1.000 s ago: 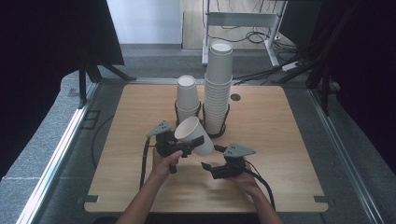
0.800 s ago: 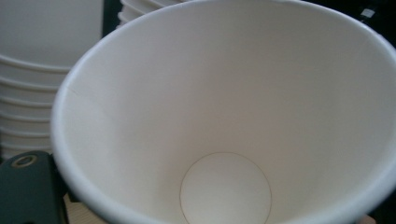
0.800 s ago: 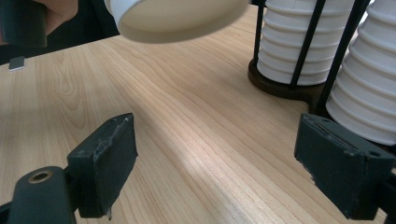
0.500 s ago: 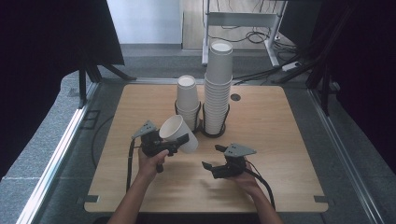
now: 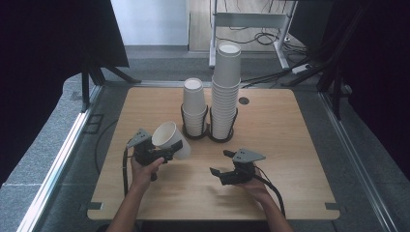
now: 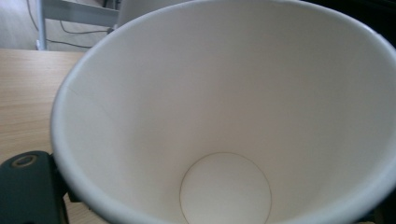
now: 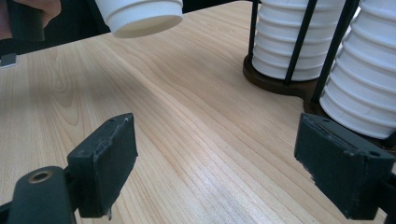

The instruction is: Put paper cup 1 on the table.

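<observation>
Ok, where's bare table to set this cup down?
Bare wood lies on the table between the left gripper holding the paper cup and the open right gripper, and along the left edge and right side. It is crowded at the back middle, where the short cup stack and tall cup stack stand in holders.

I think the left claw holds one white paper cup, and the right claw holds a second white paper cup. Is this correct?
Not quite. The left claw does hold one white paper cup, but the right claw holds nothing: the right gripper view shows its jaws open over the bare wooden table.
</observation>
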Motion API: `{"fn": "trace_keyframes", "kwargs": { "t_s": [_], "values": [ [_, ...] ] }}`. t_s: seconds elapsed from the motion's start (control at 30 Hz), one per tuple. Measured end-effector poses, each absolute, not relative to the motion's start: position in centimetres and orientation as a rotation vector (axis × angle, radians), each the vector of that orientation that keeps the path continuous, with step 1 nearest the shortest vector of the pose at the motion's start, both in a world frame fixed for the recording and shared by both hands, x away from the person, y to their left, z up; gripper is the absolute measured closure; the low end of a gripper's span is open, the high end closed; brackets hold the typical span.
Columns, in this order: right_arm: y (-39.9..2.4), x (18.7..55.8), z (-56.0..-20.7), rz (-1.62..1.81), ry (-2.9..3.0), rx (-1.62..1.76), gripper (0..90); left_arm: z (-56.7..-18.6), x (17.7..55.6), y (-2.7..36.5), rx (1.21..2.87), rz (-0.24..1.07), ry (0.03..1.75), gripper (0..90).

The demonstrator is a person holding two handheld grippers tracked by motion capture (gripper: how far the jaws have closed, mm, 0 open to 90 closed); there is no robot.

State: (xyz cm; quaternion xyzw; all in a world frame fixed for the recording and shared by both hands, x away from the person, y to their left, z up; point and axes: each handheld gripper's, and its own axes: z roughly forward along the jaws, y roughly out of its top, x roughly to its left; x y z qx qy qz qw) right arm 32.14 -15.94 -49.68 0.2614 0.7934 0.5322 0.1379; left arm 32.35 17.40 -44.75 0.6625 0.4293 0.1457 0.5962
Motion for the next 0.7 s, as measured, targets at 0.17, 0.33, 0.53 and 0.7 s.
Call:
{"fn": "trace_keyframes", "kwargs": {
  "t_s": [0.17, 0.33, 0.53, 0.7],
  "values": [
    [-16.1, 32.1, -49.6, 1.539, 2.294, 0.751, 13.1, -44.8, 32.3, 18.1, 1.552, 0.392, 1.022, 11.9],
    [-16.5, 32.2, -49.6, 1.537, 2.283, 0.76, 13.2, -44.9, 32.4, 18.9, 1.565, 0.454, 1.058, 11.9],
    [-16.7, 32.3, -49.6, 1.525, 2.278, 0.767, 13.3, -45.4, 32.6, 19.8, 1.592, 0.539, 1.122, 11.9],
    [-16.7, 32.2, -49.6, 1.523, 2.278, 0.767, 13.4, -45.9, 32.7, 20.4, 1.623, 0.593, 1.16, 11.9]
  ]
}}
